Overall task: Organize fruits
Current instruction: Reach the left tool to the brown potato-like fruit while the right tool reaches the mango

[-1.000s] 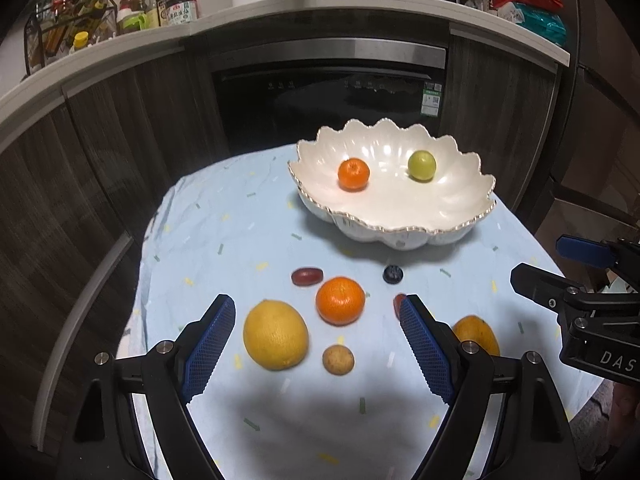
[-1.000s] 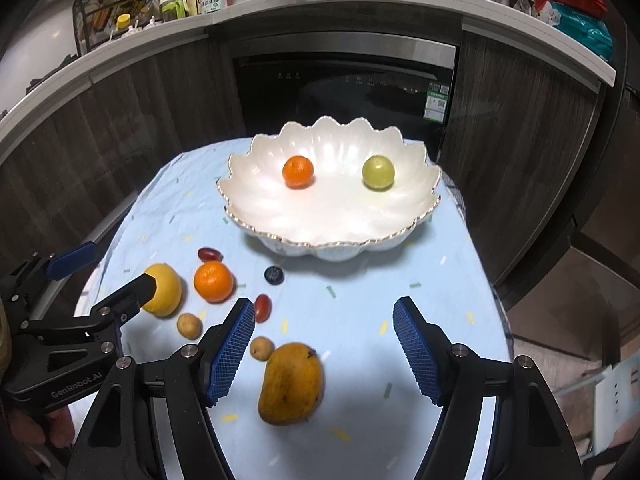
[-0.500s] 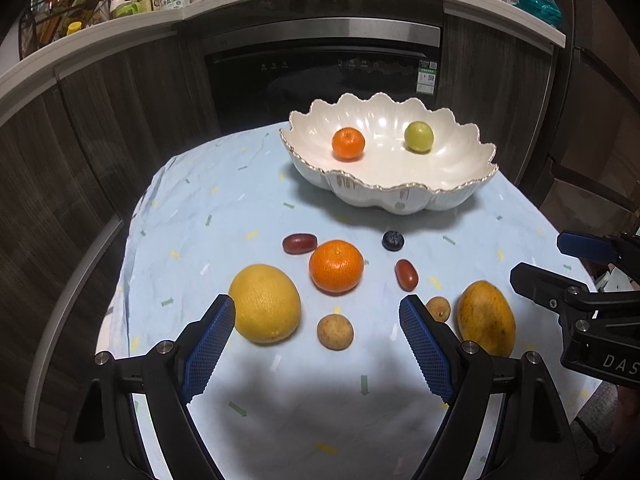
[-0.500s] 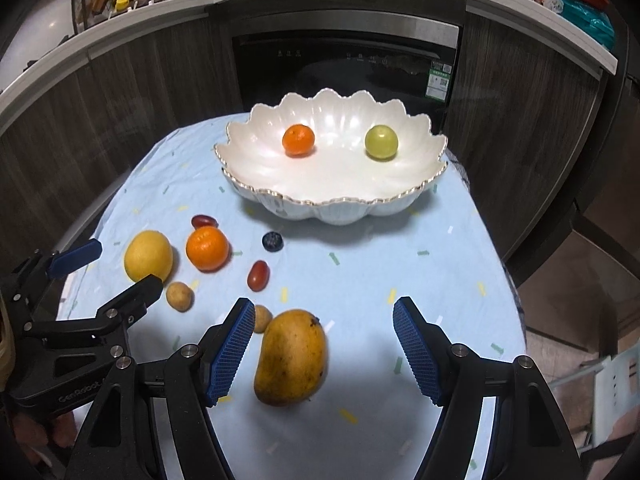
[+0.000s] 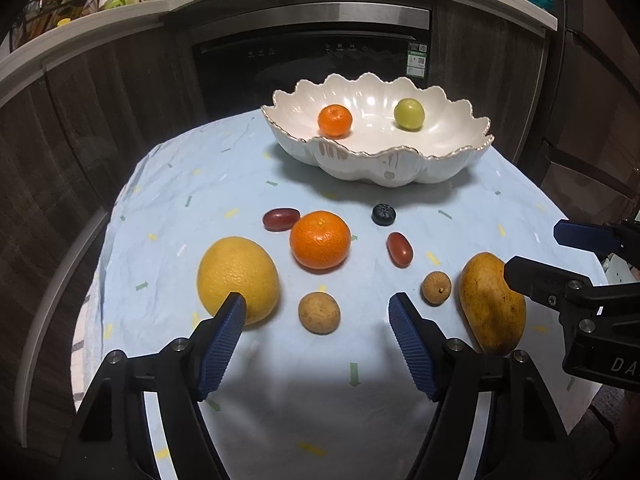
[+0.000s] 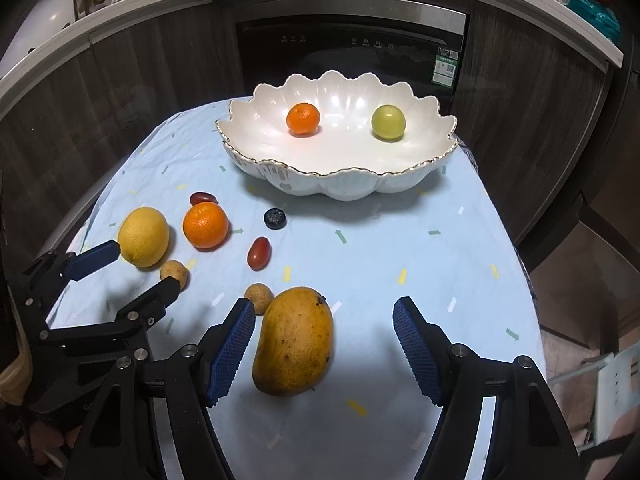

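Observation:
A white scalloped bowl (image 5: 400,168) (image 6: 344,184) at the far side holds a small orange (image 5: 335,120) and a green fruit (image 5: 409,114). On the blue cloth lie a big yellow citrus (image 5: 238,276), an orange (image 5: 320,240), a small brown round fruit (image 5: 319,313) and a mango (image 6: 294,340). My left gripper (image 5: 316,301) hovers low; its jaws are closing, and the brown fruit lies just ahead between the fingers, untouched. My right gripper (image 6: 324,305) is open around the mango, which lies nearer the left finger (image 6: 232,344); the pads do not press on it.
Two dark red oval fruits (image 5: 281,219) (image 5: 399,249), a blueberry (image 5: 383,214) and a second small brown fruit (image 5: 436,288) are scattered on the cloth. Dark cabinets and an oven (image 6: 352,52) stand behind the table. The right gripper (image 5: 532,250) shows beside the mango (image 5: 491,302).
Both grippers have sunk closer to the cloth, so the fruits look larger. The left gripper's fingers now stand nearer together. The fruits have not moved.

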